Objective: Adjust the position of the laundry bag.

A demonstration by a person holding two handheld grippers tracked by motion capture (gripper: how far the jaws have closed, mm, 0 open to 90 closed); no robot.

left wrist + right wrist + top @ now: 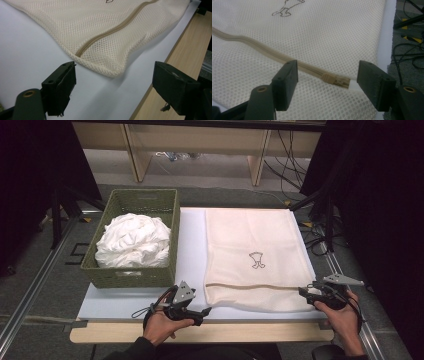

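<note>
Both grippers sit at the near edge of the tabletop (pixel 130 305), close to me. L gripper (pixel 202 311) has its fingers (pixel 60 92) spread wide w/ nothing between them; they aim at the near left corner of the mesh bag (pixel 252 255), where the zipper (pixel 110 31) ends. R gripper (pixel 304 292) is at the bag's other near corner, its fingers (pixel 285 83) spread too, one on each side of the zipper pull (pixel 335 80) but not pinching it yet. Bag lies flat on the white part of the tabletop, right of the green basket (pixel 137 275) w/ the white cloth (pixel 134 240) in it. I think the job now is to grab the pull and open the bag. What could go wrong: the pull is tiny and flat, so my R fingers may close on mesh only and miss it. If L doesn't hold the corner down first, the whole bag could slide or bunch up when I tug. Mesh could also get stuck in the zipper if I pull at a slant.
</note>
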